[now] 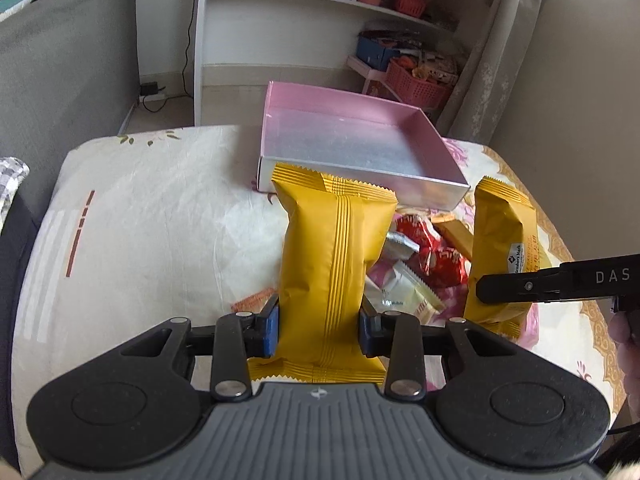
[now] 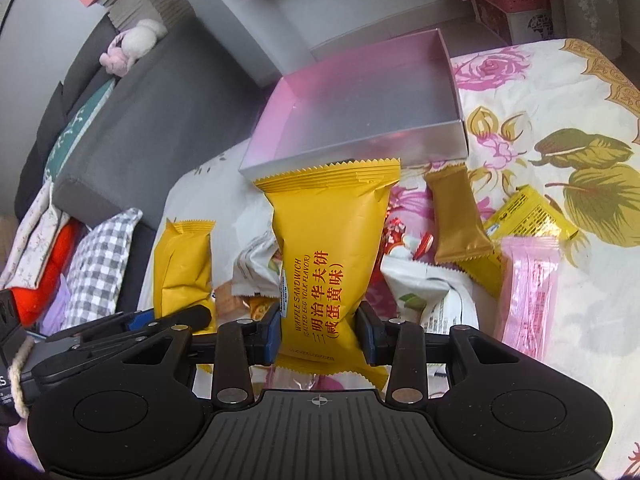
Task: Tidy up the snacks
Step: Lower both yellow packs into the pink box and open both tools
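My left gripper (image 1: 319, 322) squeezes one yellow snack bag (image 1: 332, 264). My right gripper (image 2: 319, 330) squeezes another yellow bag (image 2: 320, 264). I hold both just in front of the pink box (image 1: 280, 104), above the snack pile (image 1: 420, 256).

Matt yellow foil packet (image 1: 328, 264), silvery-lined pink cardboard box (image 1: 352, 148), printed cloth cover (image 1: 160, 208), black plastic gripper (image 1: 319, 328).
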